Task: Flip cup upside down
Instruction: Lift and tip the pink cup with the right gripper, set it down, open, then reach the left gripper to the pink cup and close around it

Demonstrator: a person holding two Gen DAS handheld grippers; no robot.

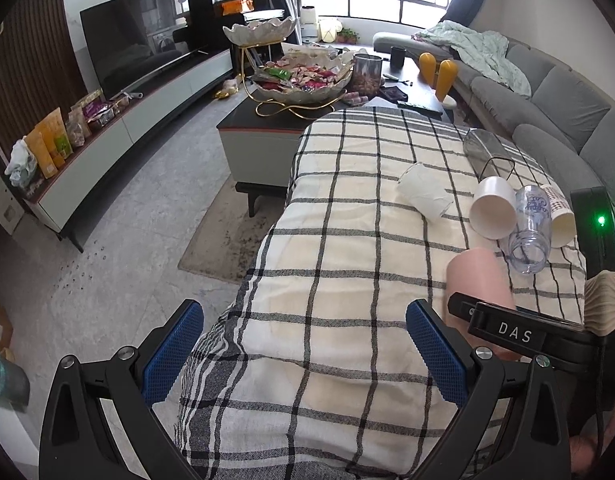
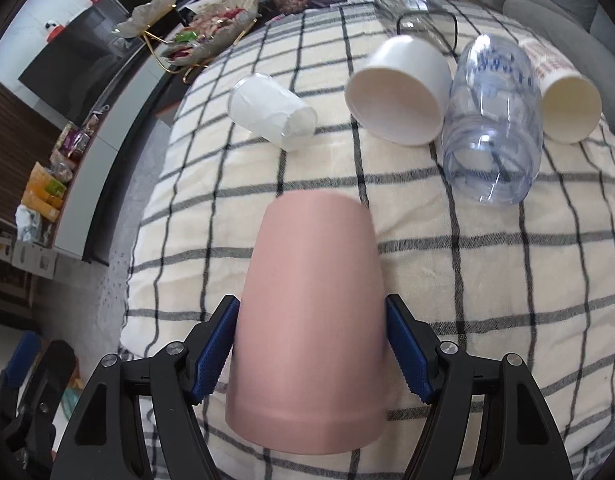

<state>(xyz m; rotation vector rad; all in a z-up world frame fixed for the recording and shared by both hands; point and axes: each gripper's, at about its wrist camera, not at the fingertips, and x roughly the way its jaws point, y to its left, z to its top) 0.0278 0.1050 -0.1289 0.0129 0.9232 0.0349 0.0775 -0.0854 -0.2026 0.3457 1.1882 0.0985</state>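
A pink cup (image 2: 311, 316) is clamped between the blue pads of my right gripper (image 2: 311, 350), its closed base pointing away from the camera and its wide rim toward it, over the checked cloth (image 2: 467, 280). The pink cup also shows in the left wrist view (image 1: 479, 276), with the right gripper's black body in front of it. My left gripper (image 1: 303, 356) is open and empty over the cloth's near left part.
Lying on the cloth beyond: a small white cup (image 2: 271, 112), a large white cup (image 2: 399, 92), a clear plastic bottle (image 2: 495, 128), a printed paper cup (image 2: 563, 96) and a clear container (image 2: 411, 8). A coffee table with a snack bowl (image 1: 303, 76) and a grey sofa (image 1: 555, 108) stand behind.
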